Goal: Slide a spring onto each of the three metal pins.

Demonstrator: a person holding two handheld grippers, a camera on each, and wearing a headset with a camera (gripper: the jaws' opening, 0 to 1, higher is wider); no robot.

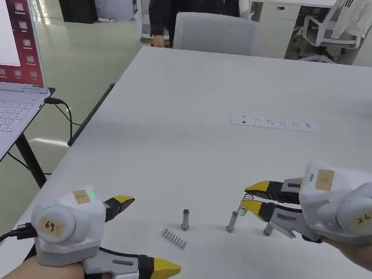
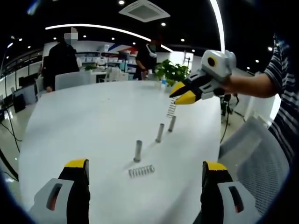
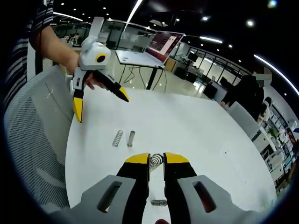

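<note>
Three short metal pins stand in a row near the table's front edge: the left pin [image 1: 185,219], the middle pin [image 1: 232,221] and the right pin [image 1: 268,228], which seems to carry a spring. A loose spring [image 1: 174,238] lies in front of the left pin [image 2: 138,150]. My right gripper [image 1: 253,196] is shut on another spring [image 1: 243,207], held just above and right of the middle pin; that spring [image 3: 157,160] sits between its jaws. My left gripper [image 1: 145,233] is open wide, with nothing in it, left of the loose spring [image 2: 141,171].
A white power strip [image 1: 273,123] lies farther back on the white table [image 1: 174,116]. A laptop [image 1: 17,58] stands on a side stand at the left. A grey chair [image 1: 215,32] stands at the far edge, with a person behind it.
</note>
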